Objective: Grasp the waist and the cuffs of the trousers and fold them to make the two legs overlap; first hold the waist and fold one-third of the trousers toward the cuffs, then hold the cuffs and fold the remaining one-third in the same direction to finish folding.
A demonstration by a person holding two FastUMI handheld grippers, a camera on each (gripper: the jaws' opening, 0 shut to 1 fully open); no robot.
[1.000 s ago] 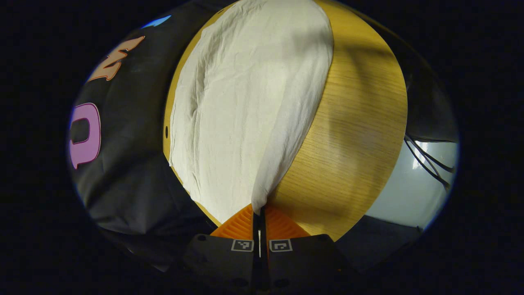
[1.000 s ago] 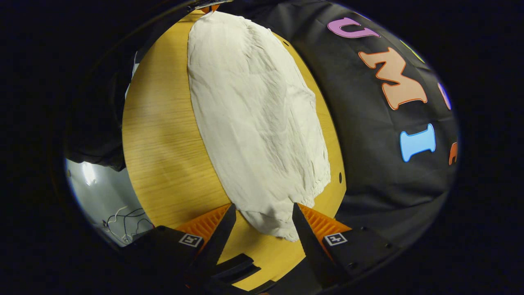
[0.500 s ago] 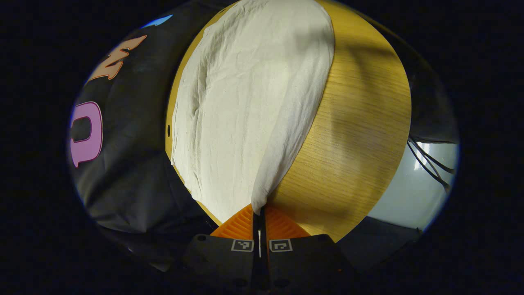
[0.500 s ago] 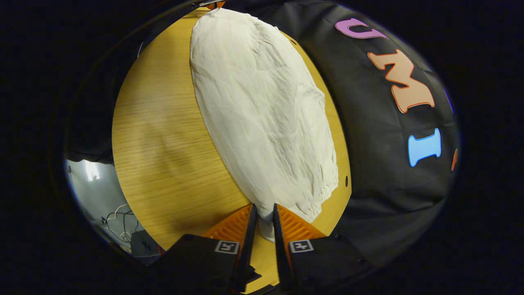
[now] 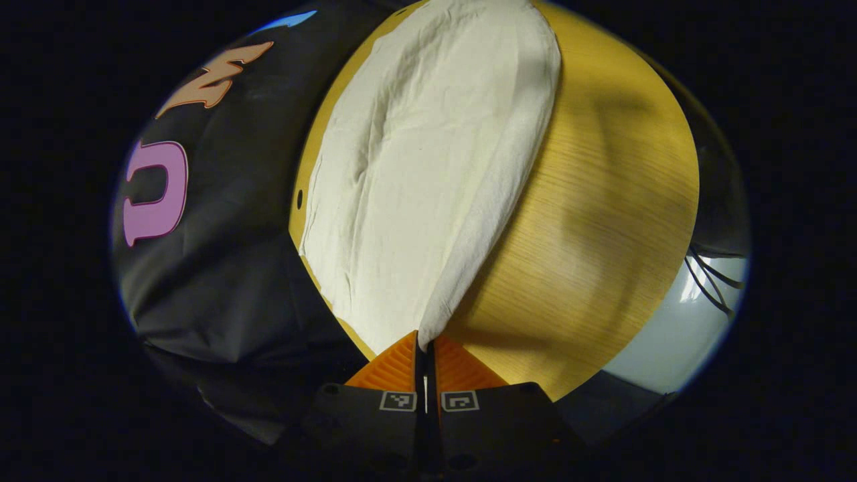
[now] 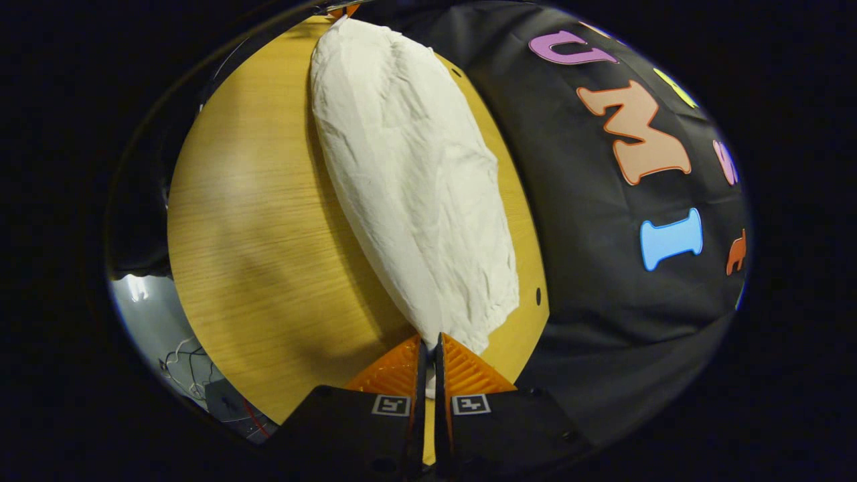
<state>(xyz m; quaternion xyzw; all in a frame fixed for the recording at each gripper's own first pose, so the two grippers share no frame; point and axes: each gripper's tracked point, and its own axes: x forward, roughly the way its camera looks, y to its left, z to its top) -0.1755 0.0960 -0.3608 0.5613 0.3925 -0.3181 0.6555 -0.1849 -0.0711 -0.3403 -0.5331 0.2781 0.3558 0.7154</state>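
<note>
Wooden table (image 5: 602, 221), trousers (image 5: 428, 174) pinched in both jaws

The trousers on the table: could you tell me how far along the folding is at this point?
Done: both grips are taken. The left gripper and the right gripper are each shut on an end of the white trousers, near the edge of the wooden table. In hand: the pinched edge rises off the table toward each gripper. Left: laying the legs over each other, then both thirds folds.

Wooden table (image 5: 589, 221) under white trousers (image 5: 415, 194)
</note>
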